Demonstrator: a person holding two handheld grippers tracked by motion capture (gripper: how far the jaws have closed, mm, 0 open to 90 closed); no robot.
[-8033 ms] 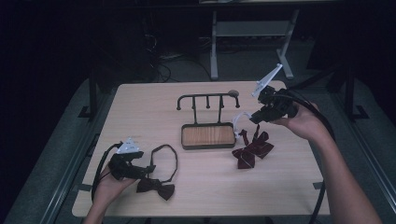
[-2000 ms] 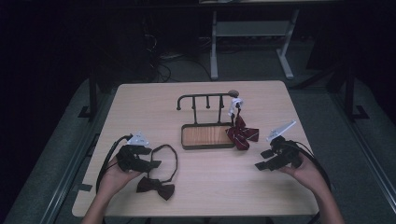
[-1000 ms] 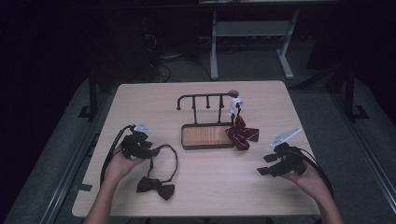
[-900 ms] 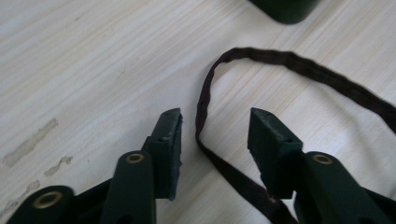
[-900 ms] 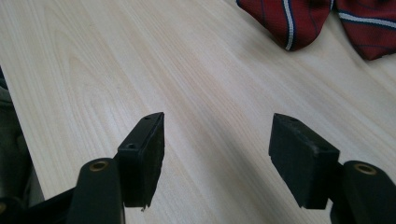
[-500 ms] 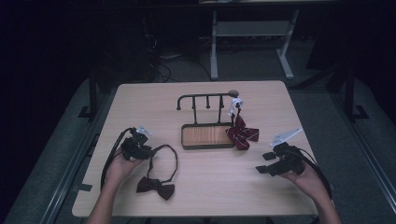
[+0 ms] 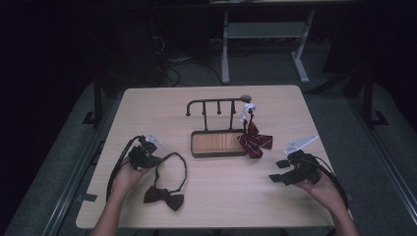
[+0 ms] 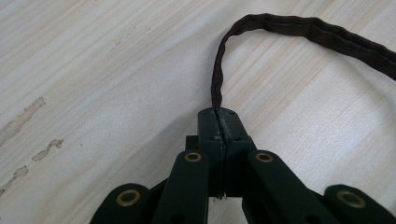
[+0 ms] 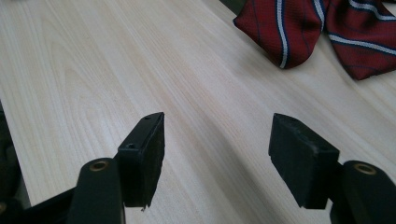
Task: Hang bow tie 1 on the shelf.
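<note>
Left tongs [image 7: 156, 158] at the near-left part of the desk [image 7: 216, 196], to the left of the small rack [image 7: 219, 123] that stands mid-desk; its jaws have just been closing and now sit pressed together on the strap [image 7: 183, 167] of the dark bow tie [image 7: 164, 196]. In the left gripper view the left tongs [image 8: 219, 121] pinch the thin strap [image 8: 217, 79] edge-on at the very tip of the jaws, the strap rising from the grip and curving off to the right over the bare wood [image 8: 93, 70]. From above, the strap loops between the tongs and the rack's tray; the dark bow itself lies flat on the desk, nearer the person than the rack and to its left, just beside the left hand [image 7: 125, 174]. A striped red bow tie [image 7: 254, 141] hangs from the right end of the rack, its lower part touching the desk beside the tray's right edge. Right tongs [image 7: 280, 171] rest low, to the right of the rack and nearer the person, held in the right hand [image 7: 322, 189], well apart from the red tie. In the right gripper view the right tongs [image 9: 217, 154] stand spread wide with only desk wood [image 9: 93, 70] between the pads; the red striped tie [image 9: 327, 32] lies farther off, beyond the jaws to the upper right, not touched.
</note>
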